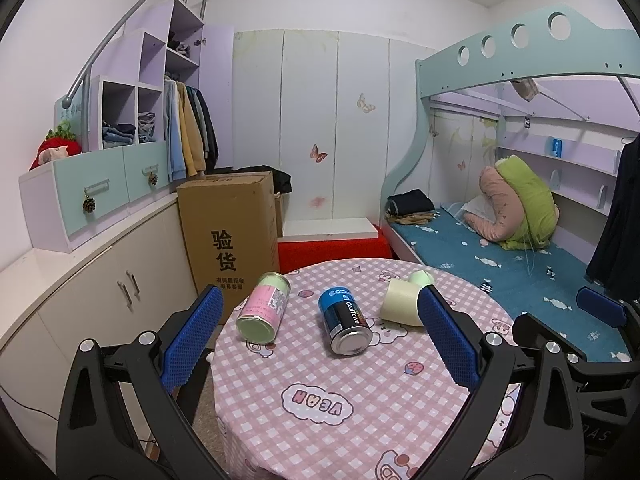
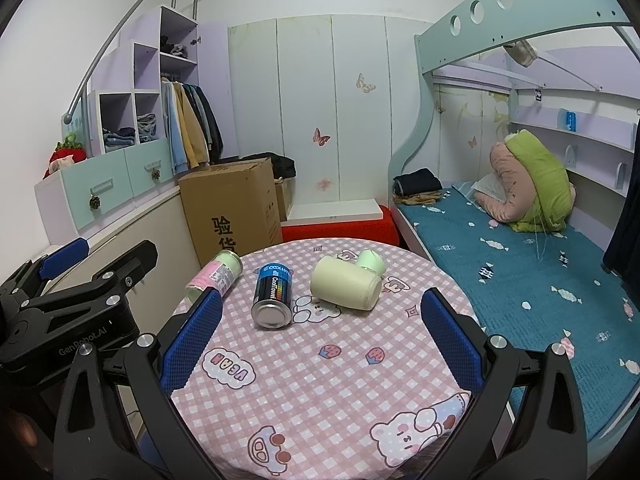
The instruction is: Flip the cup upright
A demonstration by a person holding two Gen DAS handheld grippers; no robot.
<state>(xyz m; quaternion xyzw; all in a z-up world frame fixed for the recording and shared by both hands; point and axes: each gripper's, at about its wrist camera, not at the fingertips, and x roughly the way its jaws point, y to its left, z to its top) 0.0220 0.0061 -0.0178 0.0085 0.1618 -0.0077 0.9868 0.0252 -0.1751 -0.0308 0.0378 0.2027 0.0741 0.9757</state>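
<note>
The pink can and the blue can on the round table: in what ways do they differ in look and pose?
The pink can has a pale pink label and a light green end; the blue can is blue and black with a bare metal end. The pink can lies near the table's left edge; the blue can lies nearer the middle. Both lie on their sides, untouched, with one flat end towards the cameras.
</note>
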